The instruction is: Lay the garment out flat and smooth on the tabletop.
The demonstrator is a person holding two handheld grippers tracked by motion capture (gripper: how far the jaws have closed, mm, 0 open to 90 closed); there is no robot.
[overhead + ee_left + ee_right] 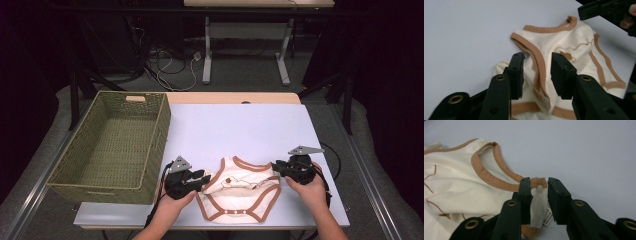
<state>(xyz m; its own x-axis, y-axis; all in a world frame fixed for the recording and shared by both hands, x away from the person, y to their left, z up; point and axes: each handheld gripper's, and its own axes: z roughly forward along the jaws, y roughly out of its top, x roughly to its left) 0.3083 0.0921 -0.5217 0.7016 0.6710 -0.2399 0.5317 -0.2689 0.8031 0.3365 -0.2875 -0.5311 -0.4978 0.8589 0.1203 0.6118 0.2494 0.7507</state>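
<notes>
Cream cotton with tan binding: that is the baby bodysuit (240, 189) lying on the pale worktop (235, 130), near its front edge, between the two hands. The garment is sitting partly folded, with its upper section doubled over and bunched toward the person's left, while the lower hem with its snaps is lying flat toward the front edge.

Left gripper (202, 181) is resting at the garment's left side. In the left gripper view its fingers (517, 72) are standing apart, with a tan-bound edge and a snap tab lying in the gap; the pads are not pressing on the cloth. Right gripper (278, 169) is sitting at the garment's right shoulder corner. In the right gripper view its fingers (526, 200) are likewise parted, straddling the corner with its snap and care label, without pinching it.

Woven basket (112, 145) is standing to the left of the garment, just beside the left gripper, and its visible interior is holding nothing.

Judgement on progress: the work in hand appears to be folding the bodysuit, probably for storage in the basket. One fold seems to be laid down, and both grippers appear to be letting go of it. Remaining, as far as can be judged: tidying the bunched left side, further folding, and transfer to the basket.
</notes>
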